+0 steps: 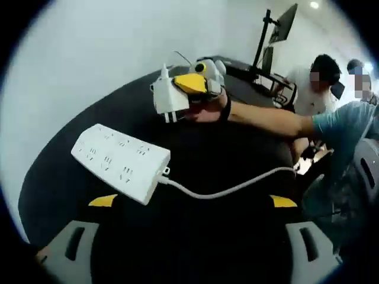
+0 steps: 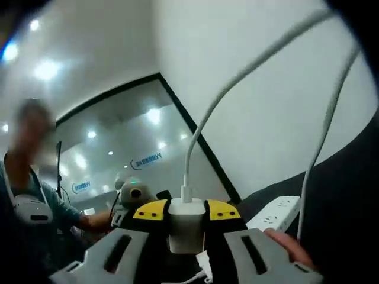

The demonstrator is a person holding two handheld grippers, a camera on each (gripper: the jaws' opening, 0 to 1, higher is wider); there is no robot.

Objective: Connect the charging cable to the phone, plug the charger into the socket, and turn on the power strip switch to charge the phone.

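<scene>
Charger point(image 2: 186, 228), small, rigid and light, is clamped squarely by the right gripper point(image 2: 186, 220) above the power strip point(image 1: 120, 161); the left gripper point(image 1: 192, 201) is held apart, empty.

You are working at a black table point(image 1: 237, 207) beside a white wall point(image 1: 106, 47); ceiling lights point(image 2: 46, 69) are glowing.

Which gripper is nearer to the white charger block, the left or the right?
Right. The right gripper is clamped on the white charger block; the left gripper is open, apart from it above the white power strip.
</scene>
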